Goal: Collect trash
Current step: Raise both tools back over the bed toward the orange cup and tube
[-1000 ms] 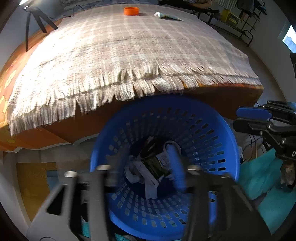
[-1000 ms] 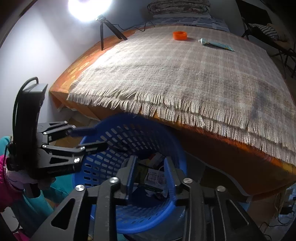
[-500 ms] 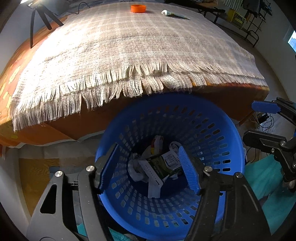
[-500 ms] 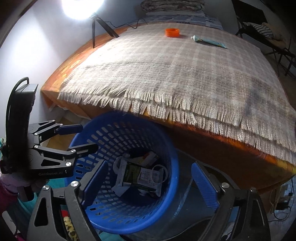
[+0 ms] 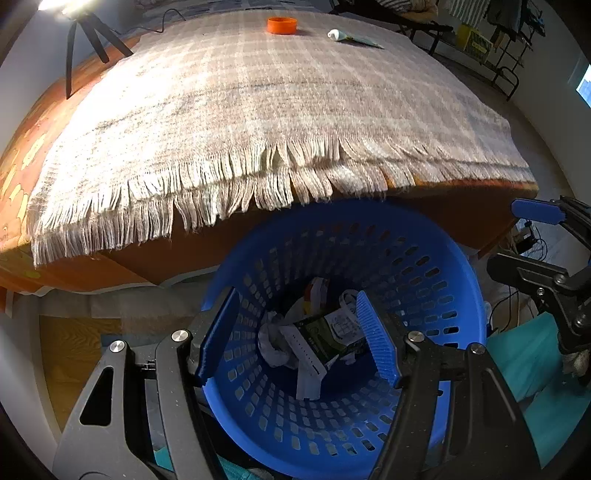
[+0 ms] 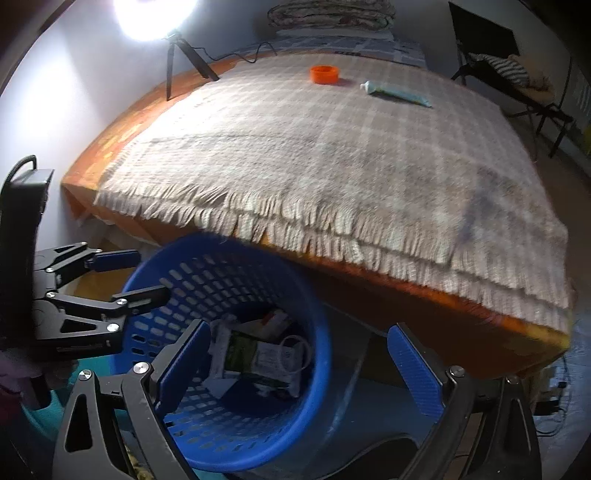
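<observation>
Left wrist view: left gripper [image 5: 299,336] above blue basket [image 5: 436,258], jaws spread apart, nothing between them. Trash [image 5: 321,336] lies at basket bottom: green-labelled packet, crumpled white paper. Basket stands beside bed under fringed blanket [image 5: 258,103]. Orange cap [image 5: 282,25] and tube [image 5: 351,37] at far end of blanket.

Right wrist view: right gripper [image 6: 303,365] over basket rim [image 6: 317,332], jaws wide, empty. Left gripper [image 6: 122,277] at left, jaws parted. Cap [image 6: 324,74], tube [image 6: 397,93] on blanket, well apart from basket.
</observation>
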The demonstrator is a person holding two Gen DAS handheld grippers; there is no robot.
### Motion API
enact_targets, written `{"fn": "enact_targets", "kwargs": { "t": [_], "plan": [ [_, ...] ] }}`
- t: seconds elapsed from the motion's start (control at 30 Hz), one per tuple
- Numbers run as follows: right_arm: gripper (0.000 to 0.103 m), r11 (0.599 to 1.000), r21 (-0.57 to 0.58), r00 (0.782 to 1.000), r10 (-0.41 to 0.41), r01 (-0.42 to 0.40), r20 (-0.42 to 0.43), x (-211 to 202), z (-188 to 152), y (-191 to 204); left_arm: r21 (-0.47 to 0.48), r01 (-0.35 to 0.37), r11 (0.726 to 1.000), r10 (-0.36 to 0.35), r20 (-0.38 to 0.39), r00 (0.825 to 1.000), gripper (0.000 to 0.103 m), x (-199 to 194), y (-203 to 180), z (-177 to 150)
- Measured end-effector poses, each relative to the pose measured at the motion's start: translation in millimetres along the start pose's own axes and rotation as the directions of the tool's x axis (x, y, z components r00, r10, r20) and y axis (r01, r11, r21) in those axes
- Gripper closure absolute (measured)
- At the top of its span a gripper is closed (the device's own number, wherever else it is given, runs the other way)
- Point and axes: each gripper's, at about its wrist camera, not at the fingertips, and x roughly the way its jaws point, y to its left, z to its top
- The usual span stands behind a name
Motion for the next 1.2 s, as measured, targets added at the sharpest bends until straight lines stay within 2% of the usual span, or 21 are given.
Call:
{"fn": "enact_targets", "kwargs": {
  "t": [0.3, 0.43, 0.57, 0.73, 0.83, 0.97, 1.2],
  "plan": [
    [0.003, 0.997, 0.002, 0.997, -0.073, 0.073, 0.0, -5, 12, -5, -0.01, 0.011, 1.0, -0.011, 0.02, 1.0, 0.035, -14, 1, 17],
    [0.003, 0.998, 0.011, 0.998, -0.057, 0.056, 0.004, -7, 22, -13, -0.02, 0.033, 0.999, -0.032, 0.038, 0.999, 0.035, -26, 2, 38],
    [0.003, 0.999, -0.001, 0.998, -0.046, 0.047, 0.052, -13, 36, -21, -0.016, 0.048, 0.999, -0.046, 0.063, 0.997, 0.035, -35, 3, 60],
    [0.003, 0.999, -0.017, 0.99, -0.033, 0.035, 0.137, -26, 65, -39, 0.011, 0.046, 0.999, -0.047, 0.096, 0.994, 0.035, -38, 1, 91],
    [0.003, 1.0, -0.01, 0.988, -0.016, 0.018, 0.156, -27, 86, -54, 0.02, 0.052, 0.998, -0.053, 0.102, 0.993, 0.035, -35, 1, 109],
    [0.003, 1.0, 0.015, 0.986, 0.002, -0.005, 0.164, -23, 116, -76, 0.043, 0.051, 0.998, -0.056, 0.119, 0.991, 0.035, -31, -2, 131],
    [0.003, 0.993, 0.043, 0.984, 0.103, -0.11, 0.147, -3, 176, -114, 0.08, 0.048, 0.996, -0.059, 0.148, 0.987, 0.035, -14, -1, 183]
  ]
}}
